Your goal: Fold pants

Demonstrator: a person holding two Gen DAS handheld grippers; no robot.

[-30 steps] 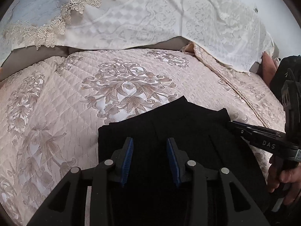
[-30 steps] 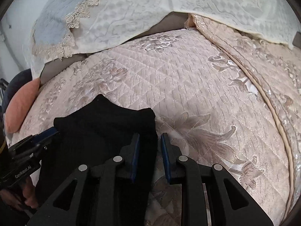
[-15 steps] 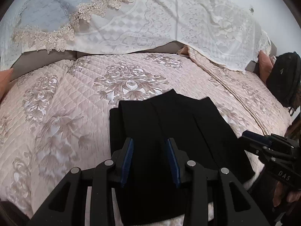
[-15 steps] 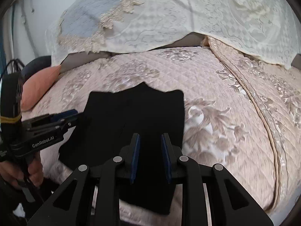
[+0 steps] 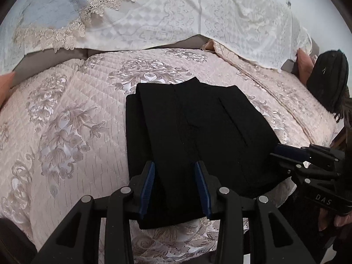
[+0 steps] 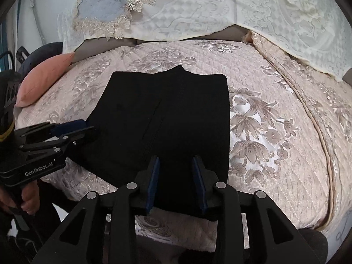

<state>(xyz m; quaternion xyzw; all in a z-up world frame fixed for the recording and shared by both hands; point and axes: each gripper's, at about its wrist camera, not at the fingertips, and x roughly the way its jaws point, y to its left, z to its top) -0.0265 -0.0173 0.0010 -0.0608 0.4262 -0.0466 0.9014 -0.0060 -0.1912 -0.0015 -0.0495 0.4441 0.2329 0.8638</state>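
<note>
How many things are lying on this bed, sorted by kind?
Black folded pants: 1
Pink cushions: 1 in the right wrist view; a second pink corner in the left wrist view may be another
Lace covers: 1
Quilted bedspread: 1
Total: 4

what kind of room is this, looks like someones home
Most likely a bedroom in a home. A made bed with a quilted pink floral bedspread, lace-covered pillows at its head, and folded black pants lying on top all point that way.
</note>
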